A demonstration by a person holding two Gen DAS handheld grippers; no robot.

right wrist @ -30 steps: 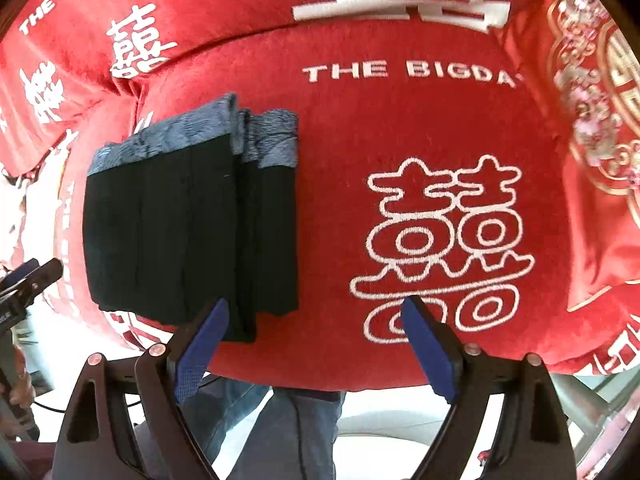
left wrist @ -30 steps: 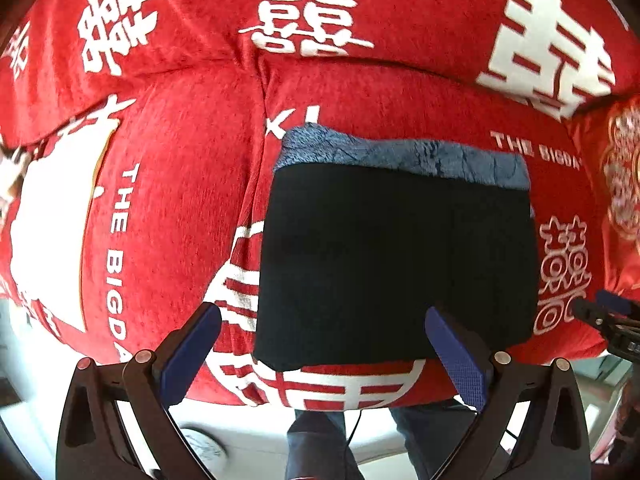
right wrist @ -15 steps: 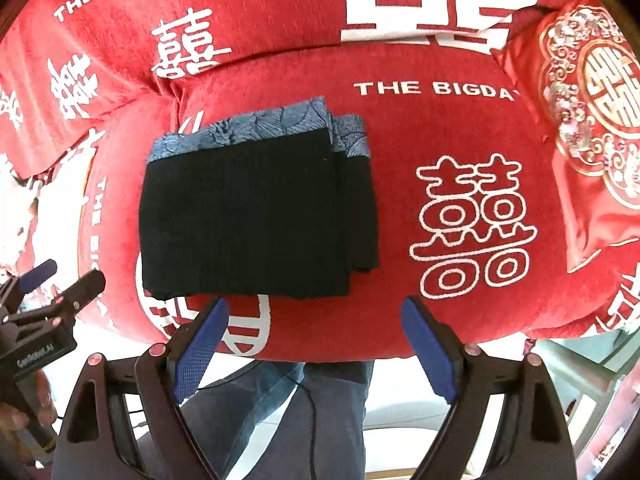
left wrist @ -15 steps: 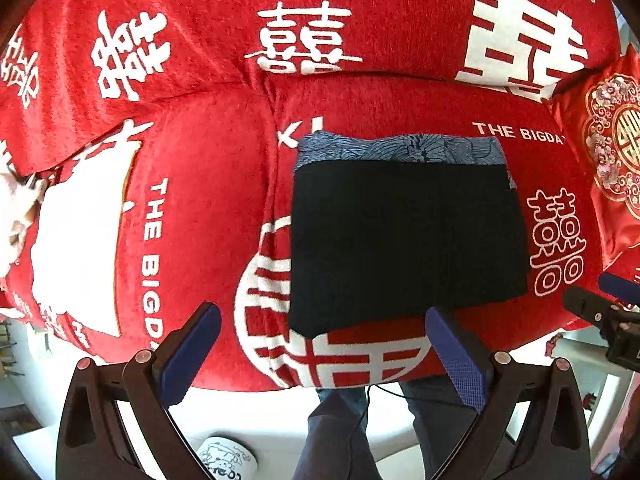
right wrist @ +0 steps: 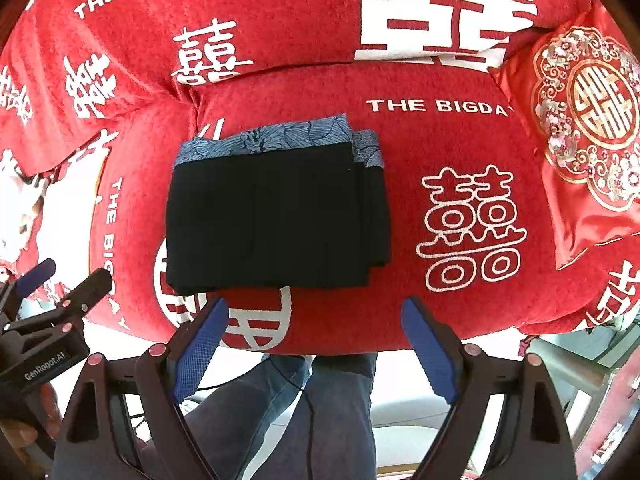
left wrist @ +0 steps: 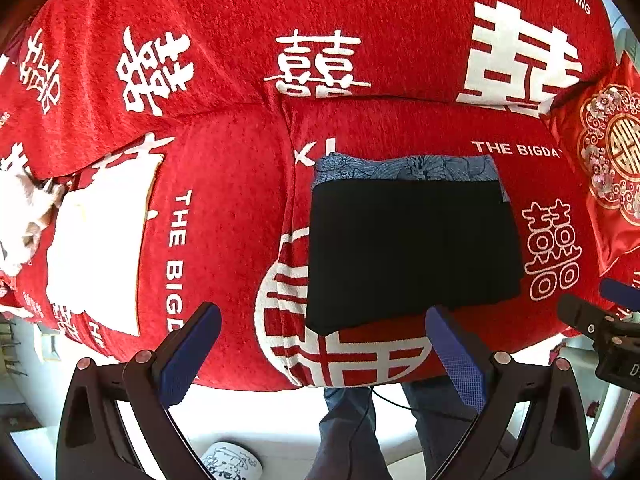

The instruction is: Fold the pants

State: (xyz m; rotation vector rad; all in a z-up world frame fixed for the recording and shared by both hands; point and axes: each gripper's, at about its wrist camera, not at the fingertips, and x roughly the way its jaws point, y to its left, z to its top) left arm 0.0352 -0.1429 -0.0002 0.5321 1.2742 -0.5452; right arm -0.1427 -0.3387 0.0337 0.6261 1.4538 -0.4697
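Observation:
The black pants (left wrist: 412,252) lie folded into a flat rectangle on the red sofa seat (left wrist: 224,240), with a blue patterned waistband along the far edge. They also show in the right wrist view (right wrist: 276,216), with stacked layers at the right side. My left gripper (left wrist: 320,356) is open and empty, above the seat's front edge, short of the pants. My right gripper (right wrist: 316,352) is open and empty, also short of the pants. Each gripper shows at the edge of the other's view.
The red sofa cover (right wrist: 472,216) carries white characters and lettering. A red embroidered cushion (right wrist: 592,128) stands at the right. A pale object (left wrist: 20,220) lies at the far left of the seat. The person's jeans-clad legs (right wrist: 320,408) and light floor are below.
Both grippers have drawn back from the sofa and away from the folded pants. The pants now look smaller and farther. The jaws stay open.

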